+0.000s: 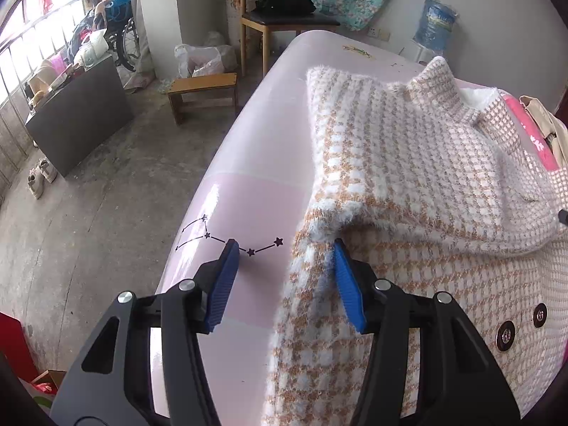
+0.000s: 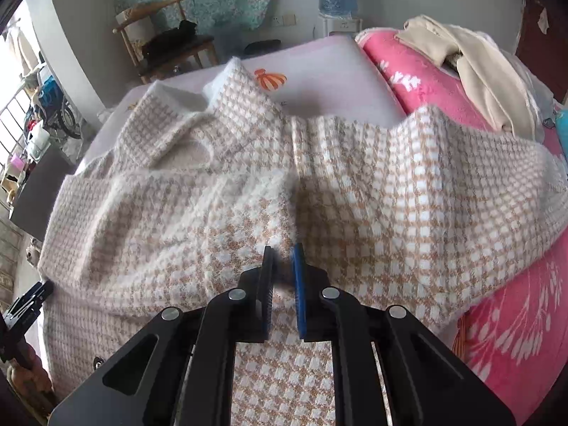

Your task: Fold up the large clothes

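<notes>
A fuzzy tan-and-white houndstooth coat (image 1: 408, 163) lies on a pink table (image 1: 262, 163), one sleeve folded across its body. My left gripper (image 1: 284, 248) is open at the coat's left edge; its right pad (image 1: 348, 291) touches the fabric, the left pad (image 1: 223, 284) is over bare table. In the right wrist view the coat (image 2: 213, 191) fills the middle, its right sleeve (image 2: 408, 184) folded inward. My right gripper (image 2: 282, 252) is nearly shut, pinching a fold of the coat between its pads. The left gripper's edge shows at the far left (image 2: 25, 309).
A pink flowered blanket (image 2: 504, 319) and a beige garment (image 2: 472, 60) lie right of the coat. The table's left edge drops to a concrete floor with a wooden stool (image 1: 206, 92), a chair (image 1: 280, 14) and a dark box (image 1: 81, 120). A water bottle (image 1: 436, 25) stands behind.
</notes>
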Demonstrator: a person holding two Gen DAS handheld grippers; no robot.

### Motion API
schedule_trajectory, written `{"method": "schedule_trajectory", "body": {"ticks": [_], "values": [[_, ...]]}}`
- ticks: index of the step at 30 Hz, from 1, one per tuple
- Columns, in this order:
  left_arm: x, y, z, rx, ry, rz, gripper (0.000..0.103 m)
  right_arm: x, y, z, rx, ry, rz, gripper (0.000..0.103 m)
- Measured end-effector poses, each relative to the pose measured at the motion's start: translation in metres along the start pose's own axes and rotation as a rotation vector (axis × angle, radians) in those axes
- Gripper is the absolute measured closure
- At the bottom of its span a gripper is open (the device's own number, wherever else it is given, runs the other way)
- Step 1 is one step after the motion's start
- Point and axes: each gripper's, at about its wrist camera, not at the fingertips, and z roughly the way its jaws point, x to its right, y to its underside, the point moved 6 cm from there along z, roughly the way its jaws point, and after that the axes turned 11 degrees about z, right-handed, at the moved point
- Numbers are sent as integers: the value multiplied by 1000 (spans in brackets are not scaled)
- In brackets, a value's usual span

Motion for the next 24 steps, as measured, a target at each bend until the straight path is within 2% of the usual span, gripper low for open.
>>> {"method": "schedule_trajectory", "body": {"ticks": [2, 7, 11, 14, 16, 19, 21, 24], "values": [[0, 0, 0, -1, 1, 3, 52, 10, 10, 9, -26, 8, 20, 93], [-4, 2, -4, -11, 36, -12, 53, 11, 12, -9, 25, -12, 44, 93], [-9, 3, -21, 21, 62, -25, 53, 17, 15, 9, -33, -12, 57, 92], [-13, -3, -45, 66, 89, -27, 53, 22, 10, -2, -26, -19, 70, 79], [-14, -10, -63, 103, 116, -26, 53, 19, 4, -17, 4, -35, 63, 66], [-9, -27, -82, 146, 171, -20, 53, -4, -3, -34, 51, -86, -7, 51], [4, -42, -80, 147, 225, -14, 53, -29, -2, -34, 48, -139, -80, 45], [30, -60, -54, 117, 291, -4, 53, -65, 3, -18, 36, -189, -180, 44]]}}
